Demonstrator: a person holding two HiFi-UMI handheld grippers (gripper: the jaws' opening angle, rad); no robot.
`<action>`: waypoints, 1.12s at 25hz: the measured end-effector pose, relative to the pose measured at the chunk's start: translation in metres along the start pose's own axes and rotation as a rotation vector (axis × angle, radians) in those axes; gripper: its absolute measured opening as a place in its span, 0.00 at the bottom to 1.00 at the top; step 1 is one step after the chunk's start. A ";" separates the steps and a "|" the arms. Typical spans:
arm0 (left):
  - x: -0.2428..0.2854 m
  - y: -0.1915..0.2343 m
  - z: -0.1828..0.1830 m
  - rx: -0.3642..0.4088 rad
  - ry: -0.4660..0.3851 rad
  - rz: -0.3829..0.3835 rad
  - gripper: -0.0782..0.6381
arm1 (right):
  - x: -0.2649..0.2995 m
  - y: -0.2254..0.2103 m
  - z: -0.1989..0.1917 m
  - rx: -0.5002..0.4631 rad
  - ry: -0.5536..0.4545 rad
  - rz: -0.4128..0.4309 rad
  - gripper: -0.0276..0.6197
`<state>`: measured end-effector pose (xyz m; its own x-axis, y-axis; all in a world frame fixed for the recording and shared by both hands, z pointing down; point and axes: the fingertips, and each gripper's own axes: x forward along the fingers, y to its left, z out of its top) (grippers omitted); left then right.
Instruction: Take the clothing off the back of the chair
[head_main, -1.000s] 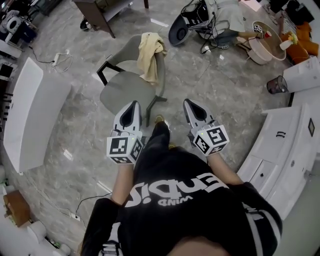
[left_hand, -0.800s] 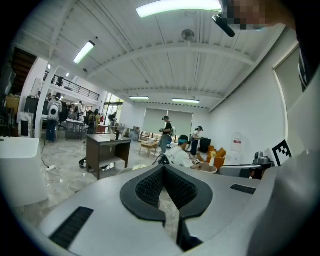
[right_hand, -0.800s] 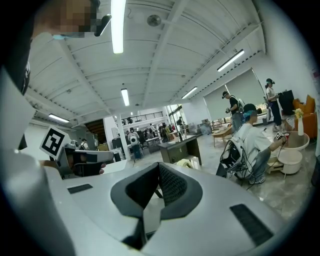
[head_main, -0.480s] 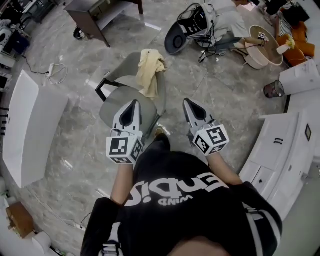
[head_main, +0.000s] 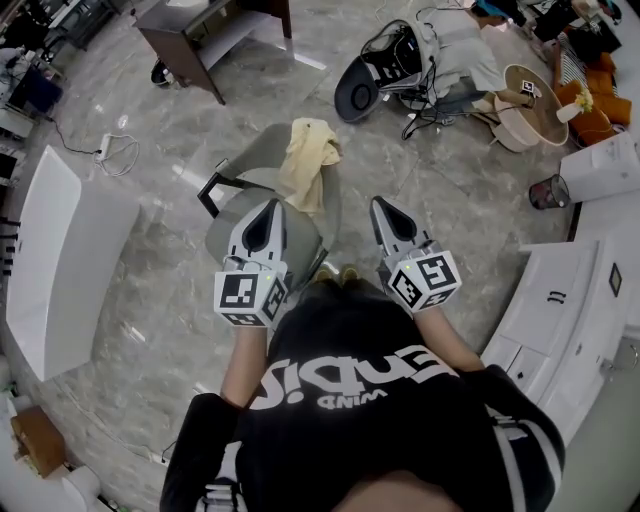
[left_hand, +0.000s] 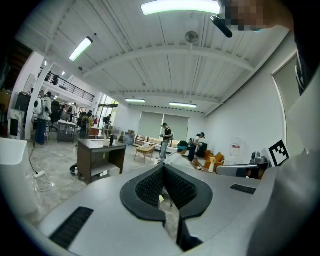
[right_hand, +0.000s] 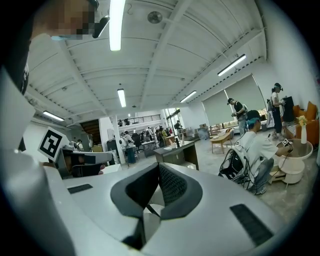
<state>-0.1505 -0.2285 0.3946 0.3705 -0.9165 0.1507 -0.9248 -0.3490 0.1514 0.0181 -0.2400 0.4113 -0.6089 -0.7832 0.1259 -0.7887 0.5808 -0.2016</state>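
Floor (head_main: 130, 300): grey marble tiles, glossy.
Brown counter (head_main: 190, 40) at upper left of the head view, with an open shelf under its top.
White counter (head_main: 60, 250) along the left edge.
Power strip (head_main: 103, 148) with a coiled white cable, on the floor between the two.
Black bag (head_main: 385, 60) and tangled cables at top centre, with a round table (head_main: 535, 95) to its right.
Dark bin (head_main: 547, 192) near the white cabinets (head_main: 560, 300) on the right.
Cardboard box (head_main: 35, 440) at lower left.
Ceiling lamp (left_hand: 180, 7) lit.

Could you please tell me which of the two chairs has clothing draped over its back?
The nearer, grey chair: yellow clothing hangs over its backrest. The black chair beyond it shows no yellow garment.
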 end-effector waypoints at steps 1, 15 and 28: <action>0.002 0.000 0.001 -0.002 -0.001 0.000 0.13 | 0.002 -0.001 0.001 0.001 0.000 0.002 0.06; 0.035 -0.009 0.003 -0.009 0.002 -0.046 0.24 | 0.022 -0.029 0.012 -0.001 -0.001 0.027 0.06; 0.086 -0.008 -0.011 0.029 0.061 -0.102 0.63 | 0.043 -0.055 0.016 0.002 -0.007 0.033 0.06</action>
<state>-0.1101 -0.3018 0.4168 0.4664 -0.8628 0.1953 -0.8839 -0.4459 0.1410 0.0371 -0.3092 0.4128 -0.6341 -0.7650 0.1125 -0.7679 0.6061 -0.2071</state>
